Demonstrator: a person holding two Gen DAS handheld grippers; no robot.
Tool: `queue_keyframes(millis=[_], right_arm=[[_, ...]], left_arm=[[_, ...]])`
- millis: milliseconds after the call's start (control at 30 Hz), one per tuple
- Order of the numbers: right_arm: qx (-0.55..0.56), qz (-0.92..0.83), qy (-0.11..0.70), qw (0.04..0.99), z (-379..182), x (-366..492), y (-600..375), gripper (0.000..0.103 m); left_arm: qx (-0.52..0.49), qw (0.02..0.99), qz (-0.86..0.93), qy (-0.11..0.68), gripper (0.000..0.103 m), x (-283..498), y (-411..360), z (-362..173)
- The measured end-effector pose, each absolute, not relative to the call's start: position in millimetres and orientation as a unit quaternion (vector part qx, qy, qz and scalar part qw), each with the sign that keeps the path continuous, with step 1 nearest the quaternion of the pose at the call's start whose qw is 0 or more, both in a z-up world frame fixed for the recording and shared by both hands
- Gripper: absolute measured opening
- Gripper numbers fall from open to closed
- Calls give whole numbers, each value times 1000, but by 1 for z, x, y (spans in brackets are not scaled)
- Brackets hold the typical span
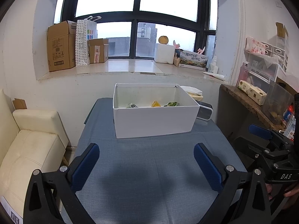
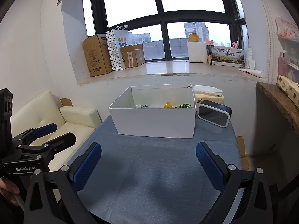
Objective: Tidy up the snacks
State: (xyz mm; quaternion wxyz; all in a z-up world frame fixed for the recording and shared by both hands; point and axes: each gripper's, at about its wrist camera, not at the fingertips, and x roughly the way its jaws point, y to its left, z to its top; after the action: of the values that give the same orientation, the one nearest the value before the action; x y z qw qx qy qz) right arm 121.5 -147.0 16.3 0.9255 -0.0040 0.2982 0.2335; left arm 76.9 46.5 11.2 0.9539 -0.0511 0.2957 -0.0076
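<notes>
A white open box (image 1: 153,121) stands on the blue table (image 1: 149,168), also in the right wrist view (image 2: 155,121). Inside it lie a yellow snack (image 1: 156,104), a green packet (image 1: 171,104) and a dark-printed packet (image 1: 132,105); they show again in the right wrist view: yellow (image 2: 168,105), green (image 2: 184,105), dark-printed (image 2: 143,106). My left gripper (image 1: 146,163) is open and empty, short of the box. My right gripper (image 2: 148,163) is open and empty, also short of the box. Each gripper shows at the edge of the other's view.
A black-and-white clock-like device (image 2: 214,115) and a tissue pack (image 2: 208,93) sit right of the box. A cream sofa (image 1: 28,149) stands left of the table, a cluttered wooden counter (image 1: 248,100) right. Cardboard boxes (image 1: 61,46) line the windowsill.
</notes>
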Motion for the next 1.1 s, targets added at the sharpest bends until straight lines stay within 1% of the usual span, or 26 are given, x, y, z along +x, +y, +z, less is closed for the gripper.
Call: queue_keyframes(millis=[1100], right_arm=[[-6, 235, 296, 926, 17, 120, -148, 103]], left_arm=[[-54, 952, -11, 300, 103, 79, 44, 9]])
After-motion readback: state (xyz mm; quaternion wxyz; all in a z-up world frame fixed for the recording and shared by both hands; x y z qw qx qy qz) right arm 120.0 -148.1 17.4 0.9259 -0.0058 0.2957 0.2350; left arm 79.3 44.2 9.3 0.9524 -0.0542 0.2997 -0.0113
